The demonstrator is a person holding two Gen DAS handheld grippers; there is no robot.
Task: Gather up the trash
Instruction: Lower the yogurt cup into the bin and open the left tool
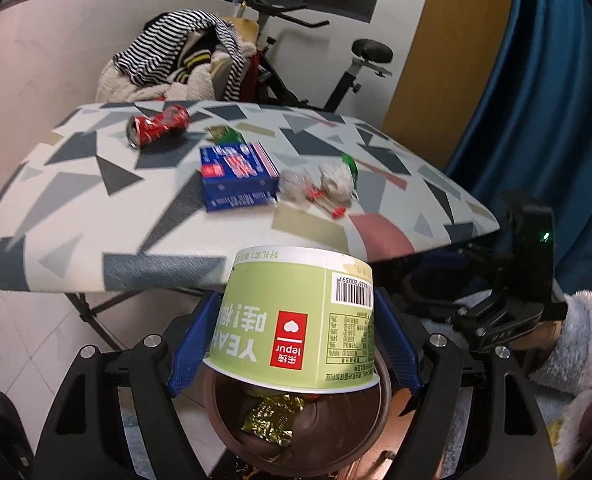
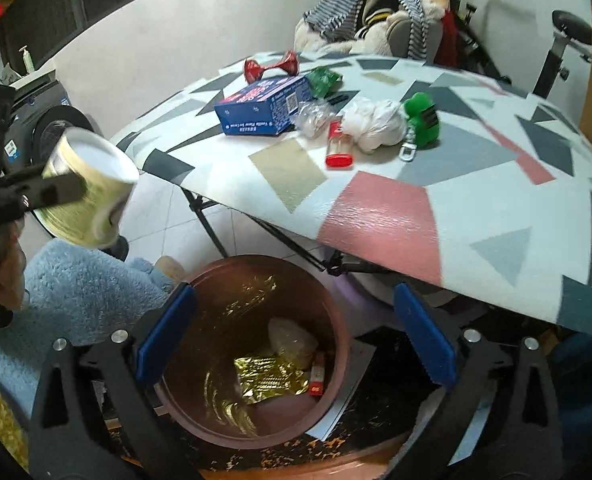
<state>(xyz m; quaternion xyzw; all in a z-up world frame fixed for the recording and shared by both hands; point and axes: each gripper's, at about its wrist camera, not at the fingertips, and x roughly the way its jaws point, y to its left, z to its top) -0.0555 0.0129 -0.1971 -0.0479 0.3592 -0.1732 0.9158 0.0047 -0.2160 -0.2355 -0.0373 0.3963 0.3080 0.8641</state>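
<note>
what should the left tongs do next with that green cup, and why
Probably open and let go. The left tongs are shut on the green cup, held upside down right above the brown bin, where a gold wrapper already lies. In the right wrist view the cup sits nearer the bin's edge, so a small nudge toward its middle first might be safer.

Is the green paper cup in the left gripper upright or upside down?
Upside down: the green paper cup has inverted print, rim lowest, above the brown bin.

Both grippers, left gripper [image 1: 296, 332] and right gripper [image 2: 296, 336], pair black arms, silver screws, blue pads [image 2: 167, 334]; fluffy pale-blue sleeve [image 2: 75, 284].
</note>
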